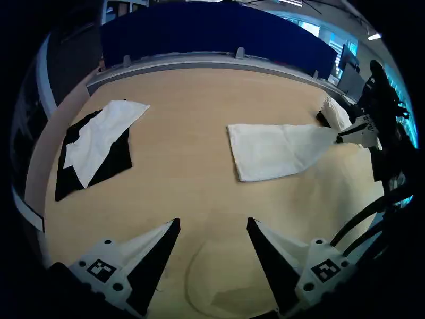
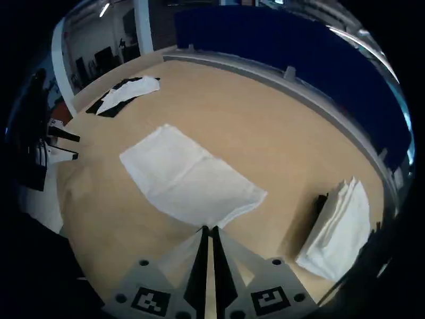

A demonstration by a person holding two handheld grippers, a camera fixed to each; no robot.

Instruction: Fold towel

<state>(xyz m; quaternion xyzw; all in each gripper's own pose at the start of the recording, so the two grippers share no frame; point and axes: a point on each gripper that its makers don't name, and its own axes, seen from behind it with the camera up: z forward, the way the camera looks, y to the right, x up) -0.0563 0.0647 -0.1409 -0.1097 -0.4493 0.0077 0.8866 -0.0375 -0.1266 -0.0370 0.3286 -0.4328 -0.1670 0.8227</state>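
A white towel (image 1: 271,151) lies flat on the light wooden table (image 1: 191,106), one corner drawn out toward my right gripper (image 1: 341,139). In the right gripper view that towel (image 2: 186,181) spreads just ahead of my right gripper (image 2: 209,229), whose fingers are shut together on the towel's near corner. My left gripper (image 1: 212,220) hovers open over bare table, well short of the towel, with nothing between its fingers. The right gripper view shows the left gripper (image 2: 66,144) far off at the left edge, also open.
A stack of folded white towels (image 2: 340,234) sits at the table's end beside the right gripper. Another white towel (image 1: 103,135) lies on a black cloth (image 1: 114,162) at the far left. A blue partition (image 1: 212,29) runs behind the table.
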